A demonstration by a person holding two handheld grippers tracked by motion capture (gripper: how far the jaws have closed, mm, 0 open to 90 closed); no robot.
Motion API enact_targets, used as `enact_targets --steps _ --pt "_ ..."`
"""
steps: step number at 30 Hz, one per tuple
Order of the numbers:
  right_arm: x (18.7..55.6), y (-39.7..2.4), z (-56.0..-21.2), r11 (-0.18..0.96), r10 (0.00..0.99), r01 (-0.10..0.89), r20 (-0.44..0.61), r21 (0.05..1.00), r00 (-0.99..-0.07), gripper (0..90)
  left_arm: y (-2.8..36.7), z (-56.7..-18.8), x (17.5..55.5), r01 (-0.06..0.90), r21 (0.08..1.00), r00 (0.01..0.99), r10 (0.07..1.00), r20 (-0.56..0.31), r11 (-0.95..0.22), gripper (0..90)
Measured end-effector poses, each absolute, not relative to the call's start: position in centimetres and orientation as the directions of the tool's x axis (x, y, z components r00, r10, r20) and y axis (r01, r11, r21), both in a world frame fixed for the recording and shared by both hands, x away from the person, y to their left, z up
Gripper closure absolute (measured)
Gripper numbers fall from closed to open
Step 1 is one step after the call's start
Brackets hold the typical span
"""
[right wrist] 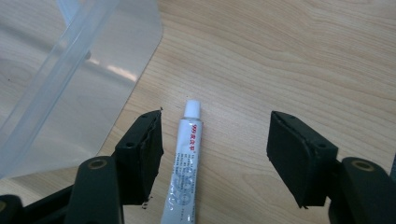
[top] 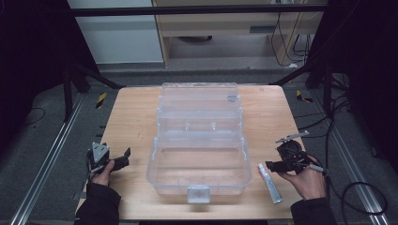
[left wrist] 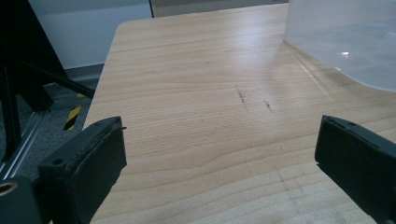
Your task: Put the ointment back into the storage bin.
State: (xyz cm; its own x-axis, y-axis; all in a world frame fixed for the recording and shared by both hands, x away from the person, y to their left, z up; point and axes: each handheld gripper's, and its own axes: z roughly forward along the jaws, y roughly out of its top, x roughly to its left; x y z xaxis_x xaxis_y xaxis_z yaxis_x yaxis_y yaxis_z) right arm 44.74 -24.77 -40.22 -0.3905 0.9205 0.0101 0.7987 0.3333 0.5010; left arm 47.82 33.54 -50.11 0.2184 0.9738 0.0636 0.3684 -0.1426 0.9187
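My right gripper (right wrist: 215,154) straddles the tube (right wrist: 186,172), jaws parted, pads clear of it, lined up along its length for a pinch. The tube, soft white plastic with a ribbed cap, lies on the wood table (top: 136,112) at three o'clock of the clear box (top: 199,154). My left gripper (left wrist: 219,158) hovers released at nine o'clock.

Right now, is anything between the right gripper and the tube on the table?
Nothing visible. The tube lies flat on the bare table, already between the open jaws of the right gripper, nearer one pad; neither pad touches it. The clear box sits off to the side.
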Motion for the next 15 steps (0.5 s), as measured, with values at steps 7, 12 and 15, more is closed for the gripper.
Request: enact_targets --steps 7,12,15 --pt "45.2 -24.0 -40.7 0.355 0.916 0.829 0.017 0.432 -0.401 38.4 33.6 -50.1 47.8 0.368 0.919 0.217 0.974 0.060 -0.138 1.5" --pt "45.4 -23.8 -41.0 0.370 0.912 0.839 0.014 0.399 -0.409 39.9 33.6 -50.1 47.8 0.368 0.919 0.217 0.974 0.060 -0.139 1.5" --pt "45.5 -23.6 -41.6 0.389 0.906 0.847 0.013 0.363 -0.422 42.8 33.6 -50.1 47.8 0.369 0.919 0.218 0.974 0.060 -0.139 1.5"
